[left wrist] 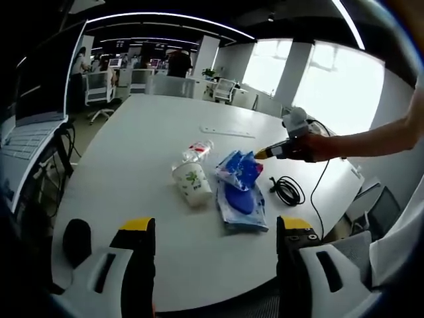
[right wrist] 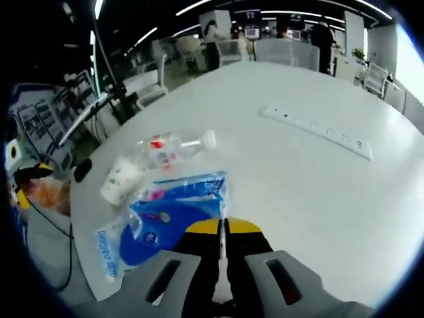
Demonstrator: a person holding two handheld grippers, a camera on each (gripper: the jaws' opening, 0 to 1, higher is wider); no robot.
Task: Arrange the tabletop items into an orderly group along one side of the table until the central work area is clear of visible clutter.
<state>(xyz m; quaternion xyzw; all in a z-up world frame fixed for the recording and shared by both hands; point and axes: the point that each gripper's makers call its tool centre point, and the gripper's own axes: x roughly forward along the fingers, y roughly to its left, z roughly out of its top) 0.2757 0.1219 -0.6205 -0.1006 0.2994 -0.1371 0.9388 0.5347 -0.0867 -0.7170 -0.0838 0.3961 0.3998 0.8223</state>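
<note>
Around: paper cup (left wrist: 193,181), plastic bottle (left wrist: 197,151), black cable (left wrist: 287,191) at desk (left wrist: 152,126) centre.
Right fingers (right wrist: 224,228): clenched on blue bag (right wrist: 169,215) edge.
Left fingers (left wrist: 215,228): released, bag beyond, frame centre.

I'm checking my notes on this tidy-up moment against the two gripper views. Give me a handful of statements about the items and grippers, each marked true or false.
1. The plastic bottle lies on its side. True.
2. The left gripper is shut on the paper cup. False: its jaws stand apart, short of the cup, with nothing between them.
3. The right gripper has its jaws closed together at the blue package. True.
4. The black cable is coiled on top of the blue package. False: it lies on the white table beside the package.
5. A white power strip lies on the table beyond the clutter. True.
</note>
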